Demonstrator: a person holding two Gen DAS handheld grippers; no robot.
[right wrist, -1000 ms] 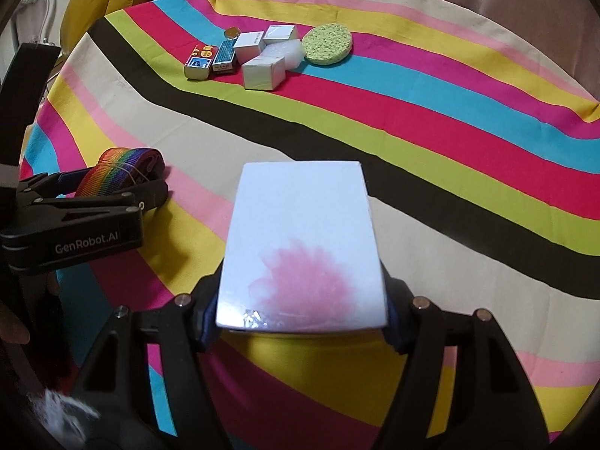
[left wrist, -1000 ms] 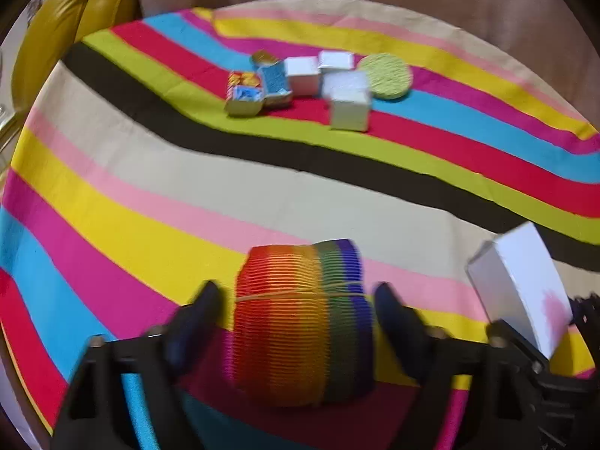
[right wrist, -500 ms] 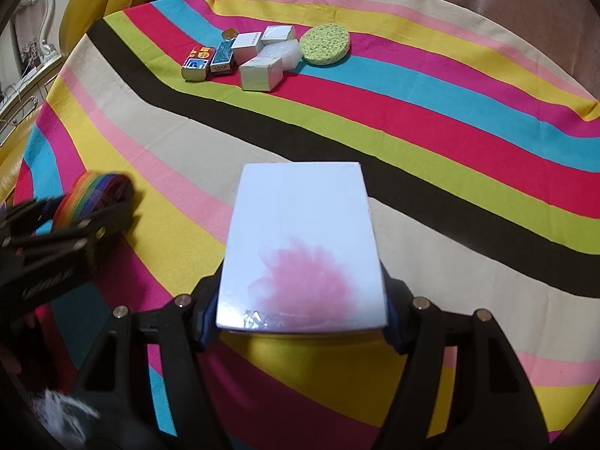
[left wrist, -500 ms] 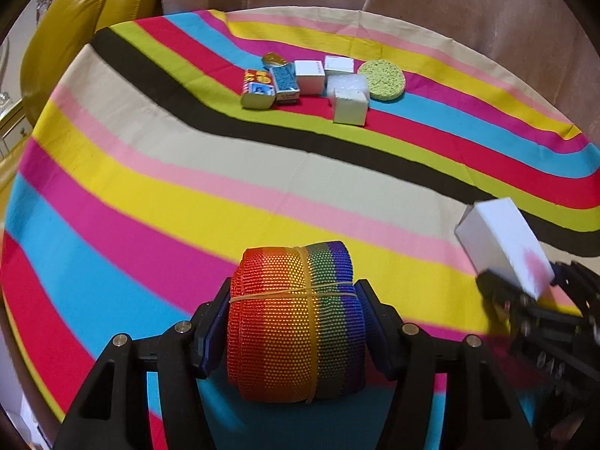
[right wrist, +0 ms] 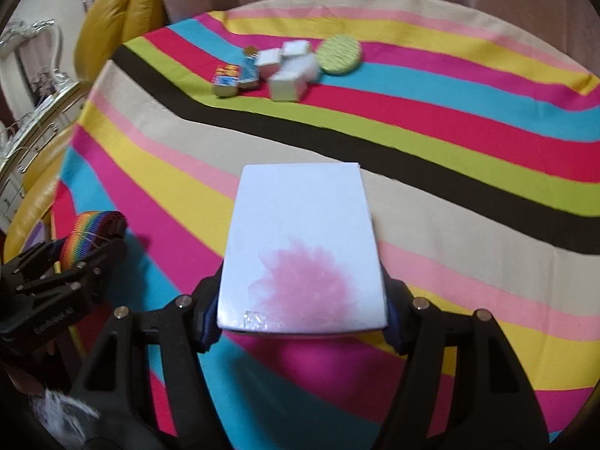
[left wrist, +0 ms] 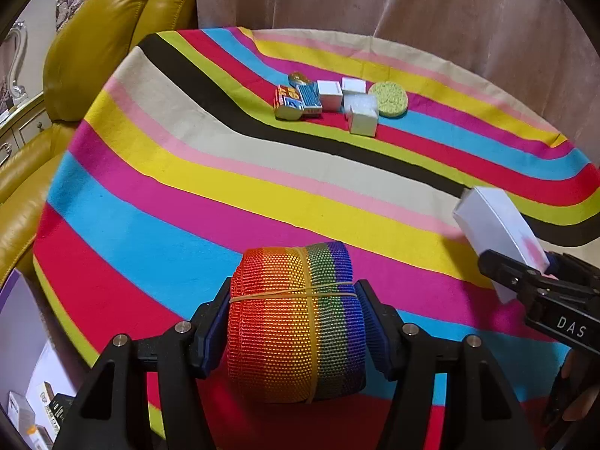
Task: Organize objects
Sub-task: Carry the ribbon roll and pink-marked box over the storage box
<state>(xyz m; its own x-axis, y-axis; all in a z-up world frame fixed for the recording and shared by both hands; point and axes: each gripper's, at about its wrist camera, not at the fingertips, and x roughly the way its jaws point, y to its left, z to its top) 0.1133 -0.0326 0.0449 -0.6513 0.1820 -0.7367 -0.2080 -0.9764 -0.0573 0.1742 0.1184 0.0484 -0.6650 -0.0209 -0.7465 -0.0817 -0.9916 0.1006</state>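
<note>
The left gripper (left wrist: 296,322) clamps a rainbow strap roll (left wrist: 296,322); the right gripper (right wrist: 302,311) pinches a white box (right wrist: 302,247), both at the frames' lower centre. Likely a carry to the cluster of small boxes (left wrist: 330,99) at upper centre. Printing on them is unreadable.

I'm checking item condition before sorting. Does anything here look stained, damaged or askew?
Yes. The white box held in the right tool has a blotchy pink patch on its top face, near the gripped end; it may be a stain or a printed design. In the far cluster, one white cube sits out of line in front of the others.
</note>
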